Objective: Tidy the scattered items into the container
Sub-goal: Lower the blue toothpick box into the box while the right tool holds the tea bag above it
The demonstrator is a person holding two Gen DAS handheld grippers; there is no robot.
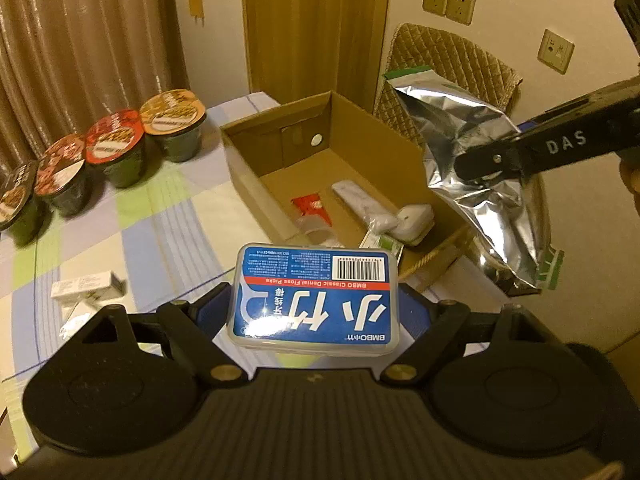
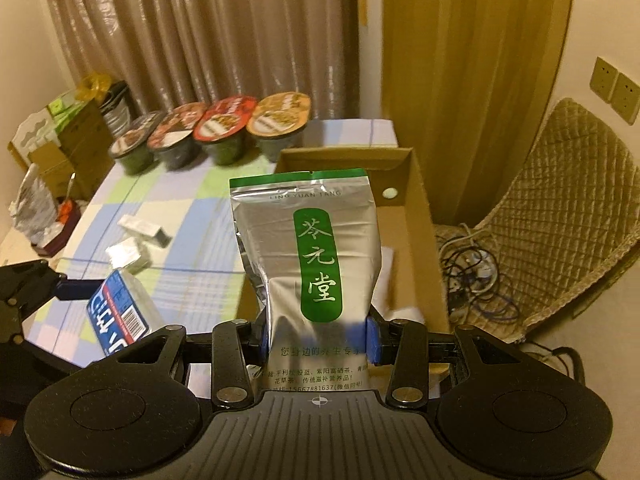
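Both of your tools are loaded, and the coming move turns on how each load lies from the cardboard box. Your left tool is clamped across the short sides of the dental floss pick case, label up, its long axis running crosswise between the pads; it is held in the air just short of the box's near corner, so the box opening lies straight ahead and a little to the right of this tool. Your right tool grips the silver tea pouch by its lower part, the pouch standing upright with its long axis vertical, already over the near end of the box, to the right of the floss case. By this reading the right tool is the nearer to a drop, and the pouch would need tipping to lie flat. Inside the box lie a red sachet, a long white wrapped item and a white rounded case. Left of the box, on the checked counter, a small white carton remains loose, and four lidded bowls stand in a row beyond it.
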